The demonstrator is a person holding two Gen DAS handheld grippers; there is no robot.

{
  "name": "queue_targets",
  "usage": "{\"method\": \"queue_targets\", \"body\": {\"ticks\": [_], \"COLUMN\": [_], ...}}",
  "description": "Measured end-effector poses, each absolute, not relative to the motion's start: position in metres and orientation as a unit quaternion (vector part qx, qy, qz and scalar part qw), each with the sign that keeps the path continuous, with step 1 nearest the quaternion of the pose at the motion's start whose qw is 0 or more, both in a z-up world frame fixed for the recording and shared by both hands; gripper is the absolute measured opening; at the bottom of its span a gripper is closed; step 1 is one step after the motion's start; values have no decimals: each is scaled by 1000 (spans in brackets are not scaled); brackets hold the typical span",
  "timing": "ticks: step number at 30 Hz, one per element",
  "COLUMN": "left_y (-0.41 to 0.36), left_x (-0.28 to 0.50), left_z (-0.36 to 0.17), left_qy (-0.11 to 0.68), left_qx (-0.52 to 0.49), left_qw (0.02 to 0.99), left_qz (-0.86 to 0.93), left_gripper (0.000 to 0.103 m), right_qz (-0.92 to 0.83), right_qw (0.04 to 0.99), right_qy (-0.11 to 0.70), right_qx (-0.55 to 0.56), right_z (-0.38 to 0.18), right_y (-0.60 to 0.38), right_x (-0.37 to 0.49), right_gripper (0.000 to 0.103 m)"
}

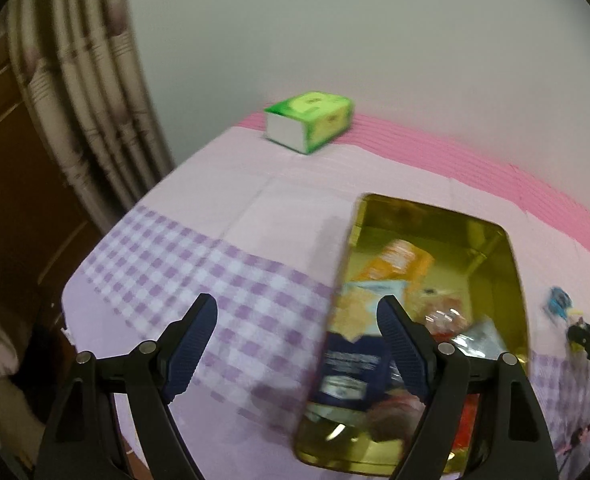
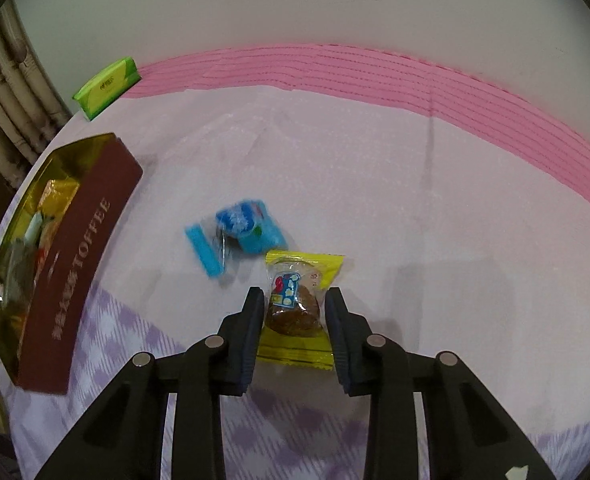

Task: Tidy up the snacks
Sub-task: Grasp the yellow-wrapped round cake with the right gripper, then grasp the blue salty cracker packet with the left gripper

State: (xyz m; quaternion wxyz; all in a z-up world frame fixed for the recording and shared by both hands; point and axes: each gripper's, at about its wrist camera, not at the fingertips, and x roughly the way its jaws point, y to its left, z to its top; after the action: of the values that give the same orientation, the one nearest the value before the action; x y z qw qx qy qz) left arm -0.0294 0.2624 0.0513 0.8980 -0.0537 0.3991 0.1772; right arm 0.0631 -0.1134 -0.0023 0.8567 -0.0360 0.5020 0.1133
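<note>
The right tongs (image 2: pixel 294 306) are closed on the yellow-wrapped snack (image 2: pixel 297 300), low on the pink-covered worktop (image 2: pixel 375 184), with a blue snack (image 2: pixel 241 232) just beside it at ten o'clock. The step in hand looks like pick-up; next comes a carry toward the toffee tin (image 2: pixel 75 264) at nine o'clock. The left tongs (image 1: pixel 297 336) hang open and empty over the tin's blurred edge.

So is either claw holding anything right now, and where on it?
The right claw grips the yellow snack packet across its middle, over the brown cake. The left claw is open and empty.
</note>
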Motion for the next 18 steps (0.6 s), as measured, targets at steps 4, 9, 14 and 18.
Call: {"method": "queue_targets", "body": {"ticks": [4, 9, 14, 18], "left_y": [228, 171, 108, 63], "left_x": [-19, 8, 39, 66], "left_z": [62, 76, 69, 53], "left_qy": [393, 379, 381, 402], "left_qx": [-26, 5, 46, 62], "left_qw": [910, 925, 923, 910], "left_qz": [125, 39, -31, -75], "left_gripper": [82, 82, 82, 82], "right_qz": [94, 56, 25, 13], "right_qw": [861, 863, 864, 864], "right_qy": [500, 502, 503, 503], "right_qx": [-28, -10, 8, 22], "right_z": [-1, 0, 1, 2], "right_y": [-134, -171, -203, -221], "right_x": [46, 28, 11, -2], "right_gripper": [30, 30, 29, 29]}}
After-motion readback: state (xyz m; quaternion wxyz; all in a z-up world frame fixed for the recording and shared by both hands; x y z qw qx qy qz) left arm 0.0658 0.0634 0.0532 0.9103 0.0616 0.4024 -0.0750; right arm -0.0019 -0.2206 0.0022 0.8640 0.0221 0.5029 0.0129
